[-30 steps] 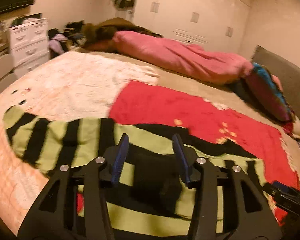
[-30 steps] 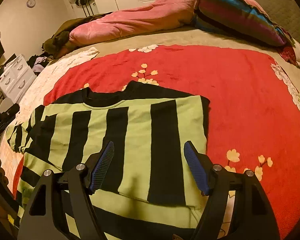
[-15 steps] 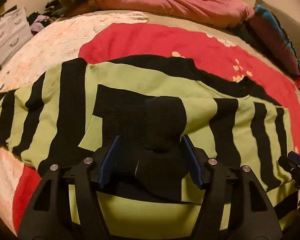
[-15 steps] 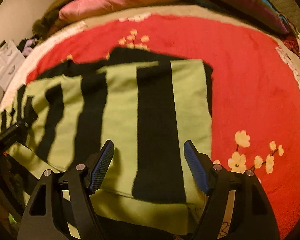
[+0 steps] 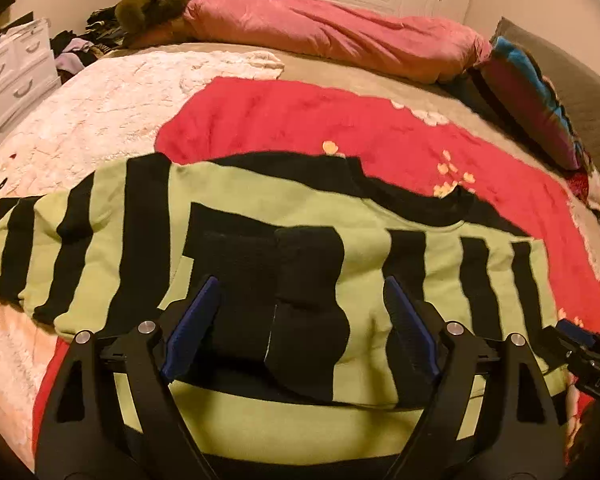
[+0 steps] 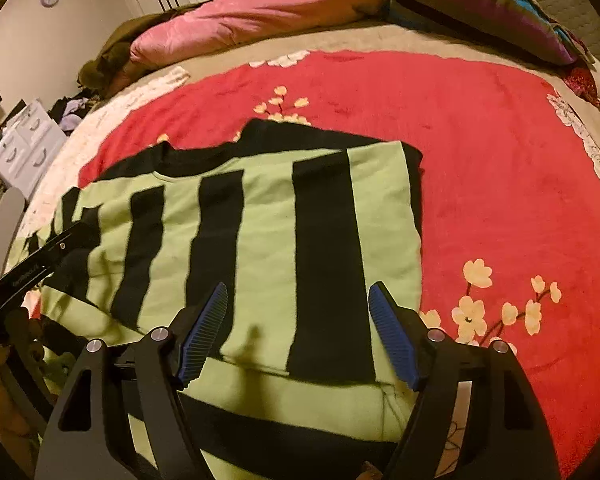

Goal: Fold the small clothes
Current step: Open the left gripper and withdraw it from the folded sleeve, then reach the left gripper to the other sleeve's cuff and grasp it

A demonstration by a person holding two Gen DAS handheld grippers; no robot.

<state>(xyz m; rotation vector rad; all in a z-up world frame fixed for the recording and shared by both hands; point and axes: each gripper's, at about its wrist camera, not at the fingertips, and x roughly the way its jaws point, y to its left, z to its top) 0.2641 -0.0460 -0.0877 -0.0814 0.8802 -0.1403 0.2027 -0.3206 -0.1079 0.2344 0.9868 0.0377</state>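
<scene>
Your striped sweater (image 5: 260, 208) lies flat on the bed's red blanket (image 6: 500, 160), soft and floppy, so with left tongs (image 5: 300, 320) opening over the folded-in black cuff and right tongs (image 6: 296, 324) opening empty, pinch doubled hem edges

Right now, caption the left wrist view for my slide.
Left gripper opening above a black cuff on the green-and-black striped sweater.
</scene>
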